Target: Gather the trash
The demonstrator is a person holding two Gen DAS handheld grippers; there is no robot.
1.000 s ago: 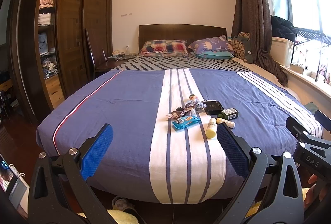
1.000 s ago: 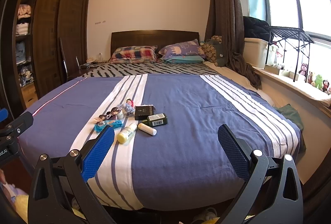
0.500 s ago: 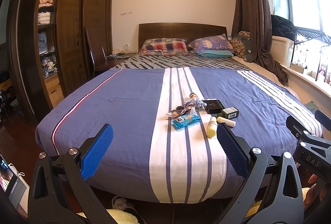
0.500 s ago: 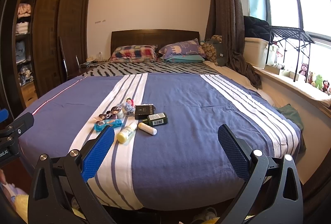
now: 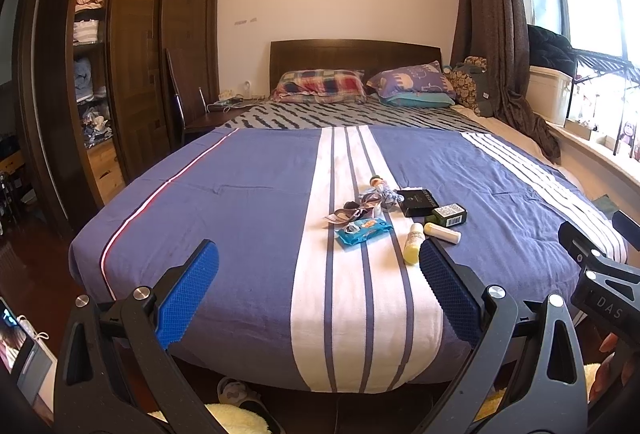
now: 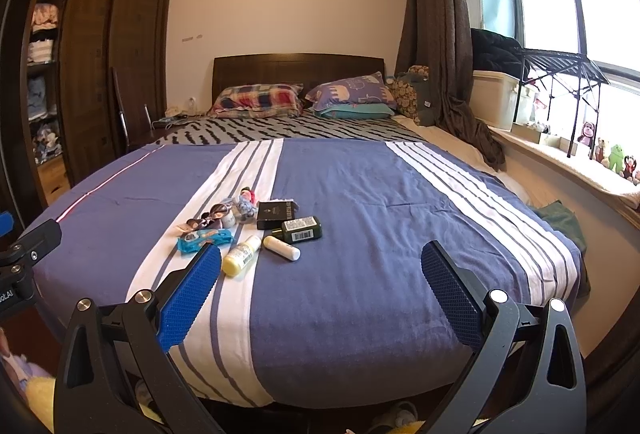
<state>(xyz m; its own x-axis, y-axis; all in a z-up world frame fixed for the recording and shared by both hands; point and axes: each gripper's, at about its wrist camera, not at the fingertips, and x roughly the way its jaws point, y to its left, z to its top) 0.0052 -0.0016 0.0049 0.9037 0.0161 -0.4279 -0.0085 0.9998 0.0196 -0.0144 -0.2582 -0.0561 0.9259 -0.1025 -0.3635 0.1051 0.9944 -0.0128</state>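
From the left wrist camera I see my left gripper spread wide and empty, hanging off the foot edge of the bed. The trash sits in a cluster on the white centre stripe of the blanket, nearer the foot edge than the pillows: a blue wipes packet, a yellow bottle just beside it, a white tube, a green box, a black box and crumpled wrappers behind the packet.

From the right wrist camera my right gripper is likewise wide apart, gripping nothing. The same cluster lies left of centre; its left finger overlaps the blue wipes packet in view, with the yellow bottle just right of that fingertip.
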